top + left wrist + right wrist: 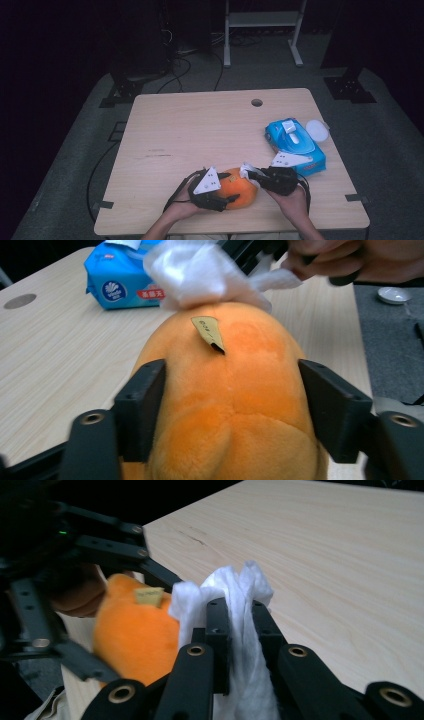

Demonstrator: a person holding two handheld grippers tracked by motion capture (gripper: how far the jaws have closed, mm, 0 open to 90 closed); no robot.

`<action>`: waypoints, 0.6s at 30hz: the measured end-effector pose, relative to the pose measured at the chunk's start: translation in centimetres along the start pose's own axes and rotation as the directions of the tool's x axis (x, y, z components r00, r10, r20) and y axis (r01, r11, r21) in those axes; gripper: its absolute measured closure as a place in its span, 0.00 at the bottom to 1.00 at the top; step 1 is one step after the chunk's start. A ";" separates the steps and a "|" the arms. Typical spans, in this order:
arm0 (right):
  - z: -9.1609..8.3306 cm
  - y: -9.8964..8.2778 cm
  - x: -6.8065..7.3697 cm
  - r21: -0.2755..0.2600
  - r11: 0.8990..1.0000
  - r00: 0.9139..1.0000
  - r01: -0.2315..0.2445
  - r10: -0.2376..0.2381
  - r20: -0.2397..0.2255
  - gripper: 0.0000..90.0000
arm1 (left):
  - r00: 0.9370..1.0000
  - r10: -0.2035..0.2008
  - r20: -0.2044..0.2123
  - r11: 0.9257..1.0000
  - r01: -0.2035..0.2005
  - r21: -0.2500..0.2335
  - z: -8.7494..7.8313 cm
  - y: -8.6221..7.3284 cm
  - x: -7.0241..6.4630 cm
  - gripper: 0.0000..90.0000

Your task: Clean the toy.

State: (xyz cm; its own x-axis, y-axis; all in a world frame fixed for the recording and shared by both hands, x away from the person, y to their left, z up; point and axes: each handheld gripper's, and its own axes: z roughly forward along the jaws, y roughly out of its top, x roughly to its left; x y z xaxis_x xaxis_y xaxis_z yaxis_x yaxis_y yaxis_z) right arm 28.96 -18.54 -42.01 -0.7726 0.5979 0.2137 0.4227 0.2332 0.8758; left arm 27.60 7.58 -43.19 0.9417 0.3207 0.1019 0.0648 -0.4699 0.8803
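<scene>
An orange plush toy [239, 190] lies near the table's front edge. My left gripper [226, 199] is shut on the toy [225, 405], one jaw pressed against each of its sides. A small yellow tag [209, 332] sticks out of its top. My right gripper [248, 173] is shut on a white wet wipe [235, 625], which bunches up between and around the jaws. The wipe [200, 275] rests on the far end of the toy [132, 630]. The wipe [246, 170] shows as a small white patch at the toy's upper right.
A blue pack of wet wipes [295, 145] with its lid flipped up lies at the table's right. A round white lid [317, 130] sits beside it. The table [200, 130] has a cable hole [256, 102] near its far edge. Cables and stands lie on the floor behind.
</scene>
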 end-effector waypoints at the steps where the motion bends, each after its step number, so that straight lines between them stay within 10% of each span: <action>1: 0.0 -0.2 -0.4 0.004 1.000 1.000 -0.009 0.009 0.003 0.90 | 1.000 -0.015 0.001 1.000 0.015 -0.005 0.0 0.0 0.1 0.24; 11: -0.2 0.3 0.2 -0.024 0.999 1.000 -0.022 0.022 -0.005 0.90 | 0.998 -0.056 -0.005 0.998 0.056 0.009 0.1 -0.3 0.5 0.30; 18: 0.3 0.9 2.2 -0.019 0.997 0.997 0.078 -0.078 -0.013 0.90 | 0.999 -0.035 -0.003 0.999 0.035 0.010 0.2 -0.2 0.1 0.31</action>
State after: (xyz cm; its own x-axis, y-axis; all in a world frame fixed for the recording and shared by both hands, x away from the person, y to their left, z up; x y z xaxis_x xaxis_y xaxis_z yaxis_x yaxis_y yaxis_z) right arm 27.81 -16.84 -40.85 -0.8093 0.5678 0.1502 0.3521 0.2643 0.8979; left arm 27.80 7.52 -43.42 0.9379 0.3391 0.0726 0.1008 -0.4667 0.8786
